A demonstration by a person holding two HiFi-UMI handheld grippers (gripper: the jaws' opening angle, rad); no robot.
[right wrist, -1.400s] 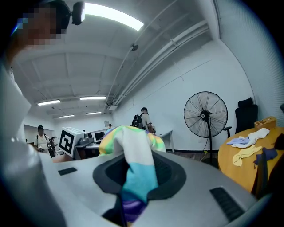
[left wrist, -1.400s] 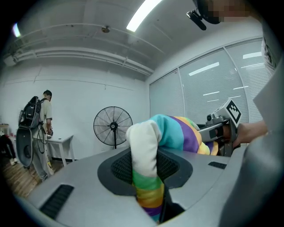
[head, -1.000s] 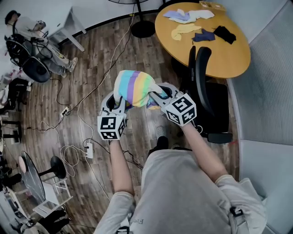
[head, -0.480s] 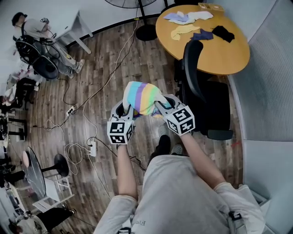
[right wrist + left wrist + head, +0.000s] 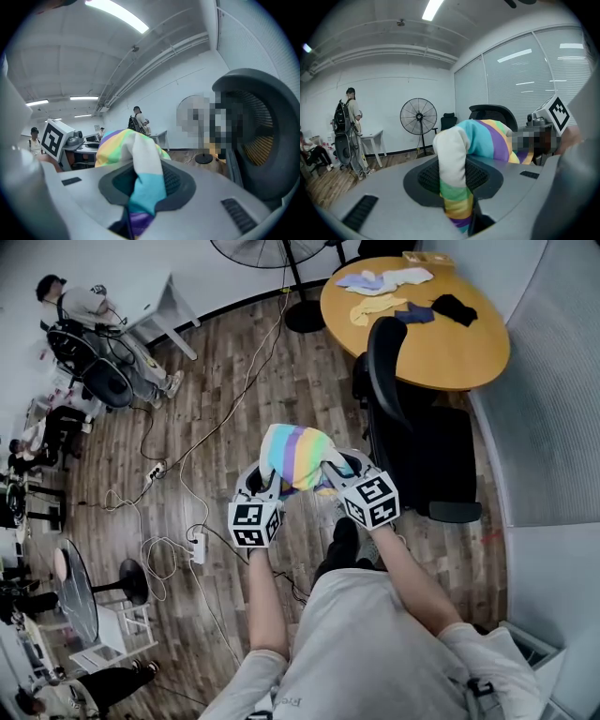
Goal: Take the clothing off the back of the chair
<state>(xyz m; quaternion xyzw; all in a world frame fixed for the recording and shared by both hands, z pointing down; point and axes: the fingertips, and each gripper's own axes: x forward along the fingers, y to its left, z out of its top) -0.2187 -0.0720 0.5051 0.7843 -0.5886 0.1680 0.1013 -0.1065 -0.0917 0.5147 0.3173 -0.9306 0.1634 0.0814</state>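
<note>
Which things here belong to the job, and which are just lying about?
In the job:
rainbow-striped soft garment, clamped by left gripper and right gripper; black office chair.

Lying about:
small clothes on round wooden table; black standing fan; white power strip.

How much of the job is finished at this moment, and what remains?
Done: the chair back is bare; the striped garment is off it. In hand: the left tool and right tool both pinch it over the floor beside the chair. Left: probably only setting it down.
</note>
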